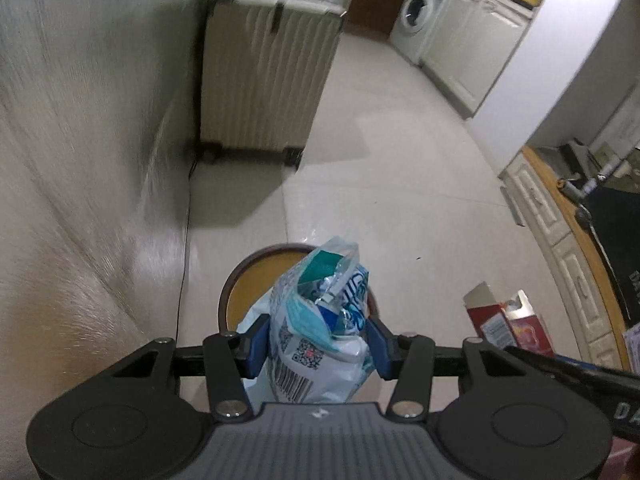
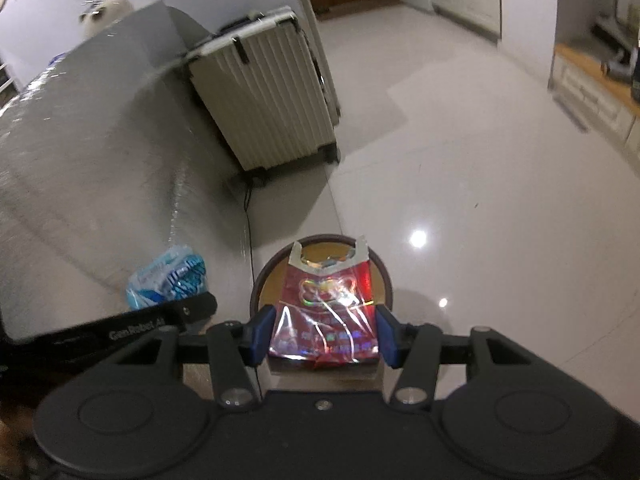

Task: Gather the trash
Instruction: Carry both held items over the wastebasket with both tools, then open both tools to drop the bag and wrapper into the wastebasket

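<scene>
Trash: a soft crinkly wrapper bundle (image 1: 320, 320) is clamped mid-body in the left gripper (image 1: 318, 346); a light crushable red carton (image 2: 326, 316) is pinched at its sides by the right gripper (image 2: 326, 336), the bin (image 2: 384, 276) just beyond.

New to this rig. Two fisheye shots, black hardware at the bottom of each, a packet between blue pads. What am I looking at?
There is no robot arm: a person carries a two-finger gripper in each hand, each with a camera looking along its fingers. The black hardware is the gripper itself.

The left wrist view shows the left gripper clamped on a blue-and-white plastic packet. The right wrist view shows the right gripper clamped on a torn red foil packet. Each packet also appears at the edge of the other view.

Both are held above a round brown bin on the tiled floor. A ribbed suitcase stands by the wall and a washing machine further back.
</scene>
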Motion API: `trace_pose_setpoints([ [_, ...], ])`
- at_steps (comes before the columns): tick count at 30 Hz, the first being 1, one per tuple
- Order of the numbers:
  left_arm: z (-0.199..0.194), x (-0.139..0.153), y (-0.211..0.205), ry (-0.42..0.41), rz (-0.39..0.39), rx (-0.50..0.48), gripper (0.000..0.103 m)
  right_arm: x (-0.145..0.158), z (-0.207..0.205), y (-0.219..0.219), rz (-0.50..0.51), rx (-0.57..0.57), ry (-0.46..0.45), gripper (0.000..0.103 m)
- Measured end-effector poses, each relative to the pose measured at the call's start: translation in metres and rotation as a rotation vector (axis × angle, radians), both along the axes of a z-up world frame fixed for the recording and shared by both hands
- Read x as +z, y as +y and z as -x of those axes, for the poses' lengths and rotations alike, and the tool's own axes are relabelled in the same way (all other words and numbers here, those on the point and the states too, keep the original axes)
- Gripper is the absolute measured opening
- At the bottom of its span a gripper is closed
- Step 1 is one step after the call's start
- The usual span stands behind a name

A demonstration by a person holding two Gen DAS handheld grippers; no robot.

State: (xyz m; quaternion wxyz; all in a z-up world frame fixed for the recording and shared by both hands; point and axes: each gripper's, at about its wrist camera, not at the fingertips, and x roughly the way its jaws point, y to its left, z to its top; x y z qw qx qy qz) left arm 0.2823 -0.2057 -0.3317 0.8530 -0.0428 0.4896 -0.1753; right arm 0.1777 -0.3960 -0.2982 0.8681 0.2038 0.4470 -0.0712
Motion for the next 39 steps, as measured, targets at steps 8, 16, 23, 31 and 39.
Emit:
trace_pose_setpoints([
  [8, -0.044, -0.073, -0.001, 0.095, 0.025, 0.069, 0.051, -0.077, -0.060, -0.011, -0.095, -0.034, 0.080, 0.054],
  [16, -0.079, -0.119, -0.008, 0.128, 0.023, 0.071, 0.051, -0.152, -0.101, -0.017, -0.211, -0.109, 0.170, 0.054],
  [23, -0.084, -0.138, -0.012, 0.148, 0.023, 0.087, 0.052, -0.182, -0.122, -0.022, -0.291, -0.161, 0.211, 0.055],
  [31, -0.096, -0.145, -0.012, 0.130, 0.038, 0.097, 0.054, -0.188, -0.136, -0.021, -0.266, -0.155, 0.183, 0.072],
  [39, -0.100, -0.156, -0.012, 0.184, 0.022, 0.095, 0.068, -0.193, -0.134, -0.027, -0.256, -0.149, 0.202, 0.072],
])
